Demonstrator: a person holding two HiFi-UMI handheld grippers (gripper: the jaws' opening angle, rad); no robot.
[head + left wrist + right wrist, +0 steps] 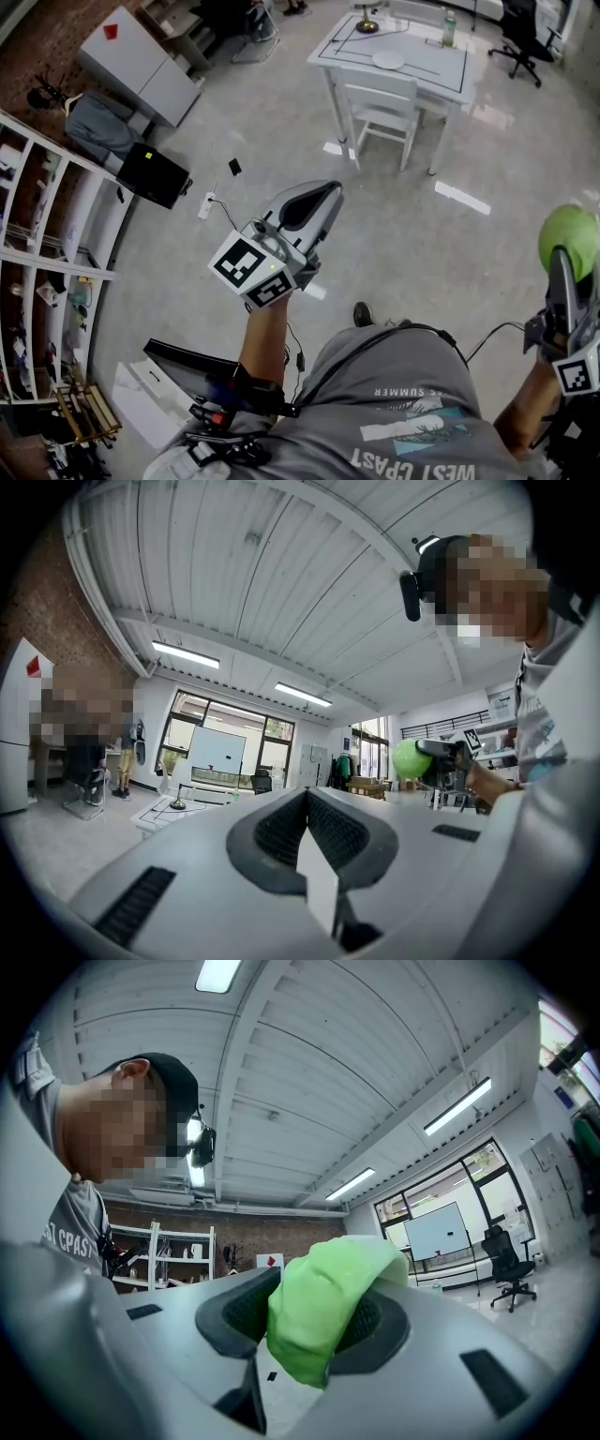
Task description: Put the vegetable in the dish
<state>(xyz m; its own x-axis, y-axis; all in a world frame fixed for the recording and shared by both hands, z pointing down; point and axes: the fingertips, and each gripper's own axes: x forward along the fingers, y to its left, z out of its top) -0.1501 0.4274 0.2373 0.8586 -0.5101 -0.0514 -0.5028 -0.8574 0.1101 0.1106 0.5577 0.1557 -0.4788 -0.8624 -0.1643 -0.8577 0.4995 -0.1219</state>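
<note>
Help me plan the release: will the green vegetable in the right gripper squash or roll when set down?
The green vegetable looks soft, probably squashy: it creases and bulges between the right gripper's jaws. In the head view it looks rounded, so it may roll once released.

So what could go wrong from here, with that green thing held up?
The vegetable sticks out past the right gripper jaws over the floor; it might slip and drop. The dish is far off on the table, with a chair in front and a bottle nearby to bump.
</note>
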